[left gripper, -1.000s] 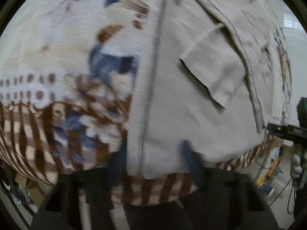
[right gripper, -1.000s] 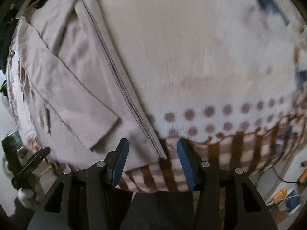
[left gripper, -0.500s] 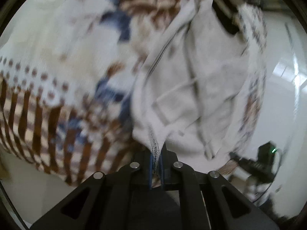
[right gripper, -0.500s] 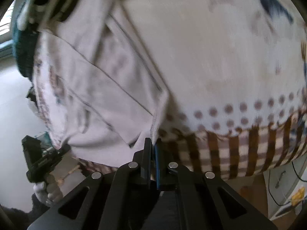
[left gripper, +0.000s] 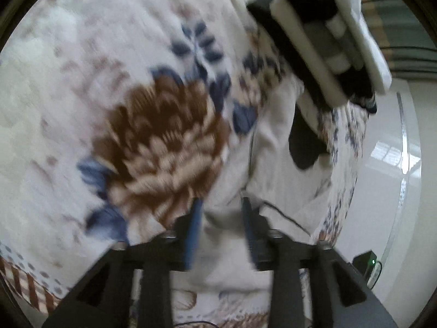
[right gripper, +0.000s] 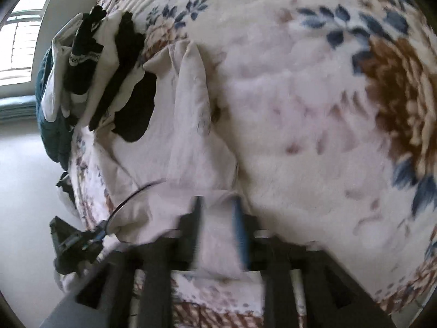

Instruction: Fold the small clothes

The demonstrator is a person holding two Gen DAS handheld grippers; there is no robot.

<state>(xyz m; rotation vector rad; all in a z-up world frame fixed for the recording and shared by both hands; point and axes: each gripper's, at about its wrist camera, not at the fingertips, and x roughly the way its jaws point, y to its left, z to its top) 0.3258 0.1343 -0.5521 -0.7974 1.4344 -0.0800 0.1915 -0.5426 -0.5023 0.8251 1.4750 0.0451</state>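
A pale beige garment (left gripper: 273,147) lies folded over and bunched on a floral blanket (left gripper: 82,82). In the left wrist view my left gripper (left gripper: 220,227) has its blue-padded jaws apart, with the garment's cloth lying between them. In the right wrist view the same garment (right gripper: 191,125) runs toward me, and my right gripper (right gripper: 217,224) is open too, its jaws apart over the near fold. The other gripper (right gripper: 79,240) shows at the lower left of that view. Both views are blurred by motion.
A stack of folded black, white and grey clothes (left gripper: 327,35) sits at the far end of the bed; it also shows in the right wrist view (right gripper: 92,63). A black piece (right gripper: 136,109) lies against the garment. The bed edge and pale floor (left gripper: 387,191) are beside it.
Both grippers were shut on the garment's near hem half a second ago. They have carried it forward over itself and now stand open, the cloth let go.
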